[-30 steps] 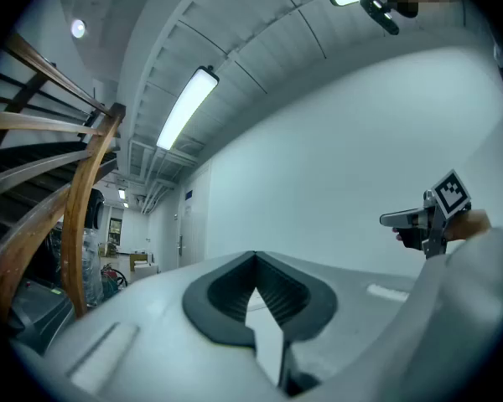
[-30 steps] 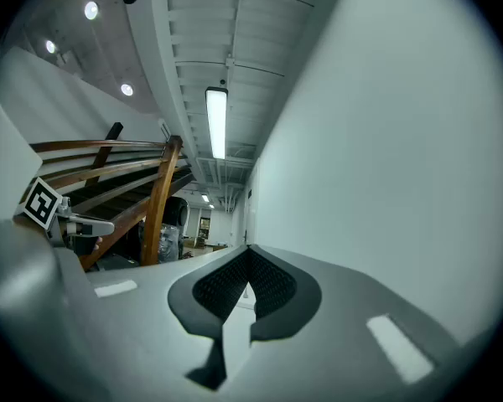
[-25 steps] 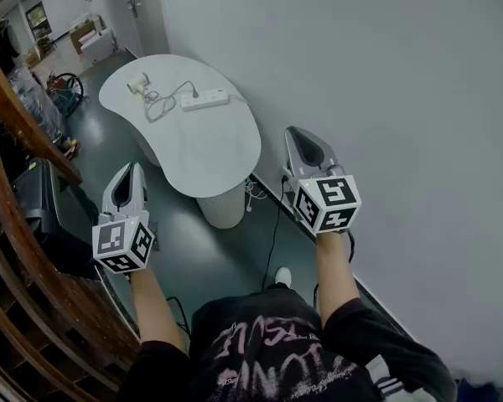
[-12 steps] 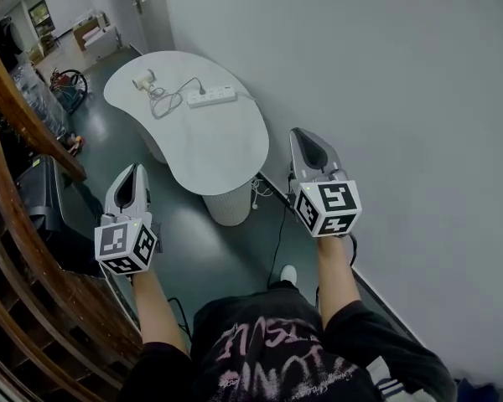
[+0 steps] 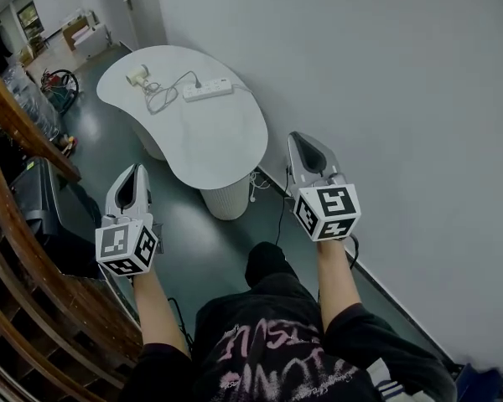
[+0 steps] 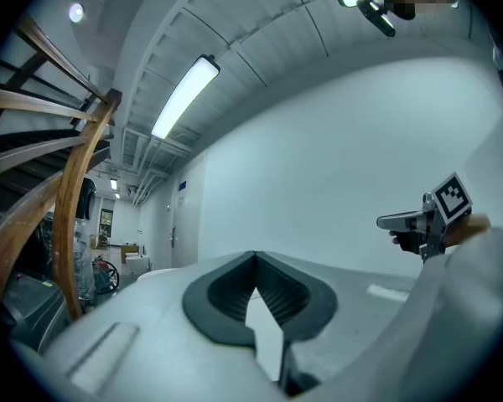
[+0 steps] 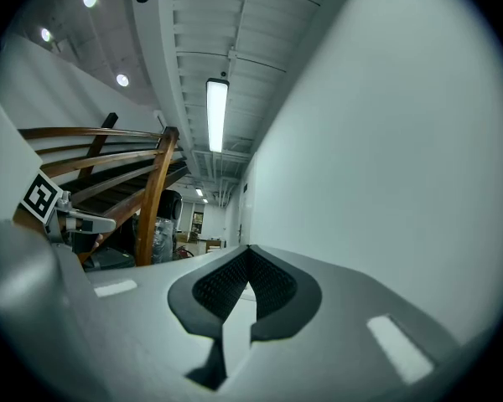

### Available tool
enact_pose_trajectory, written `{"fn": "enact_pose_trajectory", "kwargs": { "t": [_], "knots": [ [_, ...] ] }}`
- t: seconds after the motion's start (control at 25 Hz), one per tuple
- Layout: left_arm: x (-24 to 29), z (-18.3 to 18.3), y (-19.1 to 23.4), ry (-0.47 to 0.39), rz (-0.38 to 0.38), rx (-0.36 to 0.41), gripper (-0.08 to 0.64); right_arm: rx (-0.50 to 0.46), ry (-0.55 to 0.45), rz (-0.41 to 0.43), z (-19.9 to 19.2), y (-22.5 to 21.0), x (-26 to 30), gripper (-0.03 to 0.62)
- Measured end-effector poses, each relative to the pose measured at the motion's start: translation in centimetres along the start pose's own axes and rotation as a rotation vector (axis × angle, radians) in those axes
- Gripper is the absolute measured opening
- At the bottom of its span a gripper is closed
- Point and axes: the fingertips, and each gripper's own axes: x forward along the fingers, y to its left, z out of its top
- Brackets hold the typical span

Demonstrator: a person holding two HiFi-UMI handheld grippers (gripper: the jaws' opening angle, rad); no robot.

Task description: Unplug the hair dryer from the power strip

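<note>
On the left gripper the two ribbed pads meet at their tips, and nothing is between them. The right gripper is the same: its dark pads are closed together and hold nothing. I think the jaws are kept closed because there is nothing near enough to take.

Both grippers point level and forward, side by side and well apart, over the dark floor. This looks like a carrying posture for walking, not one for reaching.

The task's things are far ahead on the white curved table. The hair dryer lies near the far end. Its cord makes loose loops and goes to a dark plug, which sits in the white power strip beside it. So the dryer is plugged in and the unplugging is not yet begun.

The strip lies close to the white wall, on the right gripper's side. Probably one gripper must hold the strip down while the other pulls the plug. A wooden stair railing stands on the left.
</note>
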Motion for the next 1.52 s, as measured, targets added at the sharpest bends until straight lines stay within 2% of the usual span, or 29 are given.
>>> {"fn": "enact_pose_trajectory", "kwargs": {
  "t": [0.24, 0.52, 0.76, 1.16, 1.52],
  "knots": [
    [2.4, -1.2, -0.5, 0.025, -0.030, 0.004, 0.000, 0.028, -0.003, 0.007, -0.4, -0.6, 1.6, 0.011],
    [6.8, -2.1, 1.2, 0.042, -0.003, 0.036, 0.000, 0.058, -0.021, 0.075, -1.3, -1.4, 7.6, 0.011],
    [10.0, -2.1, 2.5, 0.047, 0.020, 0.050, 0.000, 0.065, -0.019, 0.097, -1.7, -2.5, 11.4, 0.011],
    [14.2, -5.0, 3.1, 0.102, 0.029, 0.032, 0.000, 0.085, 0.011, 0.123, -4.3, -4.0, 15.8, 0.011],
    [20.5, -7.5, 4.0, 0.142, 0.030, 0.026, 0.000, 0.128, 0.029, 0.132, -6.6, -6.6, 21.6, 0.011]
  ]
}}
